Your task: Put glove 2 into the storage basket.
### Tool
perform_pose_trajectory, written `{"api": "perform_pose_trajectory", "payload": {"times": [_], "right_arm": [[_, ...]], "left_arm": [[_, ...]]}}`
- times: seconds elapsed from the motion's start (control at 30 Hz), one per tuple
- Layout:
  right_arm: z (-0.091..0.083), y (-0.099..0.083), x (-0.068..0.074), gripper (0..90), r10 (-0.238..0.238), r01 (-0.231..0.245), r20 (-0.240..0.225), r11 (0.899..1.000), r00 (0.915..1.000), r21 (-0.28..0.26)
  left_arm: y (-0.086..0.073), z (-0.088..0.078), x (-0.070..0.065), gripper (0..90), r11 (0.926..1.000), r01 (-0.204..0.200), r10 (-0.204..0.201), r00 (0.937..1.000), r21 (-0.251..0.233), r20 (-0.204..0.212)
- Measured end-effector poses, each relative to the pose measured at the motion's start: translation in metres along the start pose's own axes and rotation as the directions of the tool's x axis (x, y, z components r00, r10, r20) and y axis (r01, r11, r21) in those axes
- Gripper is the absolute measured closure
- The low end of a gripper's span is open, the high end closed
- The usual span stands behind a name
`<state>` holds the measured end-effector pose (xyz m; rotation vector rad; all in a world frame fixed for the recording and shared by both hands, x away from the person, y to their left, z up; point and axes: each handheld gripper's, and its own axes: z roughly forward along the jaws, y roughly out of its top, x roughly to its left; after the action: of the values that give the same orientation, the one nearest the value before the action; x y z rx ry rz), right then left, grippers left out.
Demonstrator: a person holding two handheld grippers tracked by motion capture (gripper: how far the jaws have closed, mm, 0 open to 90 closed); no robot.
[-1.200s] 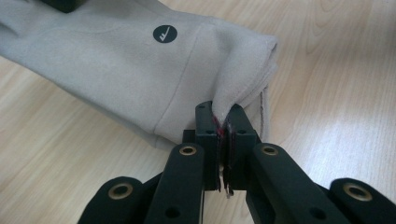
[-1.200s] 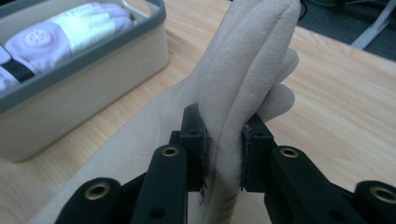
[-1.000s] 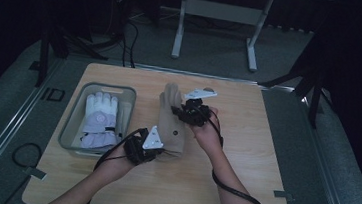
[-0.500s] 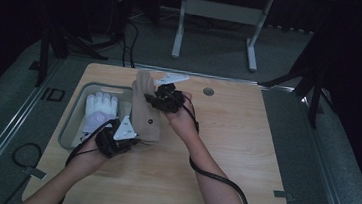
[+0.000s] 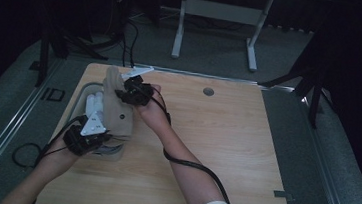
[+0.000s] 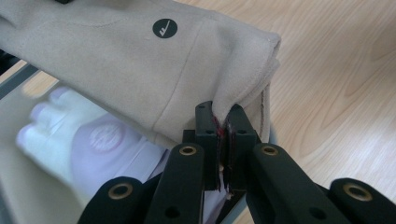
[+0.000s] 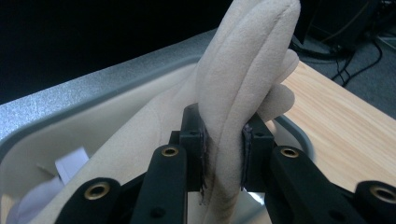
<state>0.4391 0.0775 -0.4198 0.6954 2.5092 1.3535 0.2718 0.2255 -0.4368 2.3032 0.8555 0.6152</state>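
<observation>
Beige glove (image 5: 115, 107), clamped at cuff by left gripper (image 5: 86, 138) and fingers by right gripper (image 5: 128, 93), is held over the tray (image 5: 79, 103); lowering beside the white glove (image 5: 93, 104) seems next.

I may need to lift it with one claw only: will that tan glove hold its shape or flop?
The tan glove probably flops: its cuff edge puckers where the left claw pinches it. It looks soft, since its fingers squash between the right claw pads. Likely light, as pinches at two ends carry it above the tray.
</observation>
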Motion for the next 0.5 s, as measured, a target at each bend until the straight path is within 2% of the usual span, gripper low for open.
{"api": "perform_pose_trajectory", "payload": {"times": [0.33,0.5], "right_arm": [[0.042,0.015,0.023,74.7,-0.041,0.043,-0.042,0.999,0.9983,0.032],[0.058,0.009,0.024,74.6,-0.039,0.042,-0.044,0.997,0.9983,0.069]], "left_arm": [[-0.029,-0.014,0.017,86.8,0.9974,0.064,-0.062,0.9969,0.033,-0.047],[-0.035,-0.008,0.020,86.8,0.9949,0.090,-0.089,0.9956,0.045,-0.031]]}}
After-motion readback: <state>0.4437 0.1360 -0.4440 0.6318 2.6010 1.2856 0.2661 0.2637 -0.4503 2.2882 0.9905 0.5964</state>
